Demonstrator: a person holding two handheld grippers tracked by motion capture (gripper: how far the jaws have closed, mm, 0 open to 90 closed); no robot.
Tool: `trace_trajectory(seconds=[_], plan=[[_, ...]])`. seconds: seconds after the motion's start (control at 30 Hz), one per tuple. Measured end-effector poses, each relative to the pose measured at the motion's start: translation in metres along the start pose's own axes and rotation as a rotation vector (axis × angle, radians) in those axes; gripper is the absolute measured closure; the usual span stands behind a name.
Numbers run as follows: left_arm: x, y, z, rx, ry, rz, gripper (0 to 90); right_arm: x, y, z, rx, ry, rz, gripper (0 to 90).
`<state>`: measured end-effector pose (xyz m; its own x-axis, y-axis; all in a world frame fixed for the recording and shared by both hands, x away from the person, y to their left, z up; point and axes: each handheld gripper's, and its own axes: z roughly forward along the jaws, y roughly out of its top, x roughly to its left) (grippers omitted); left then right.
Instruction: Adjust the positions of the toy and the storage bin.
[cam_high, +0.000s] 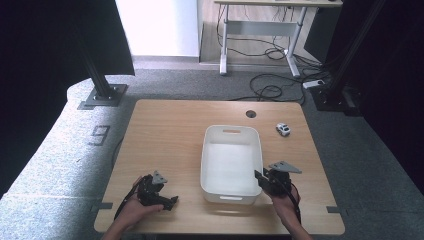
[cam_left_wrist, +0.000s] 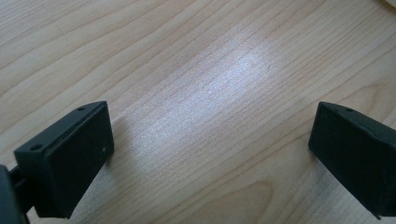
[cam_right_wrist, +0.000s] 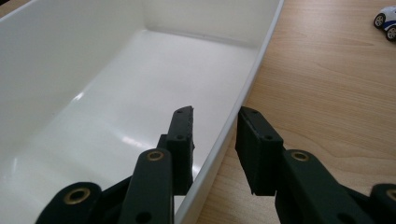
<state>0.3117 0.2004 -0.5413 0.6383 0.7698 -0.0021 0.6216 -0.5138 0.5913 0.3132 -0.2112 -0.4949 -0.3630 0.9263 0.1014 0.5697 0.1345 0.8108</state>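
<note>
The right gripper (cam_right_wrist: 215, 126) straddles the bin's (cam_right_wrist: 261, 56) wall, narrow but not pinching; it should close squarely. The left gripper (cam_left_wrist: 210, 149) rests wide on the tabletop (cam_left_wrist: 196, 70).

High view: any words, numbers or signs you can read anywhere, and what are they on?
"9": a grey stencilled numeral on the floor mat, left of the table.
Bin: no label to be seen.
Toy car: too small to tell whether it bears any marking.
</note>
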Motion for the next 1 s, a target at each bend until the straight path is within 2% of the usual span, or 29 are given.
trace_trajectory(seconds=[0.13, 0.23, 0.37, 1.0], plan=[[0.000, 0.000, 0.000, 0.000, 0.000, 0.000, 0.2, 0.005, 0.002, 0.002, 0.004, -0.037, 0.002, 69.8], [0.000, 0.000, 0.000, 0.000, -0.001, -0.001, 0.2, 0.006, 0.003, 0.004, 0.001, -0.043, 0.014, 71.8], [0.000, 0.000, 0.000, 0.000, -0.001, 0.001, 0.2, 0.007, 0.003, 0.006, -0.002, -0.039, 0.021, 74.2], [-0.001, 0.000, 0.000, 0.000, -0.002, 0.002, 0.2, 0.005, 0.007, 0.011, -0.011, -0.018, 0.029, 74.6]])
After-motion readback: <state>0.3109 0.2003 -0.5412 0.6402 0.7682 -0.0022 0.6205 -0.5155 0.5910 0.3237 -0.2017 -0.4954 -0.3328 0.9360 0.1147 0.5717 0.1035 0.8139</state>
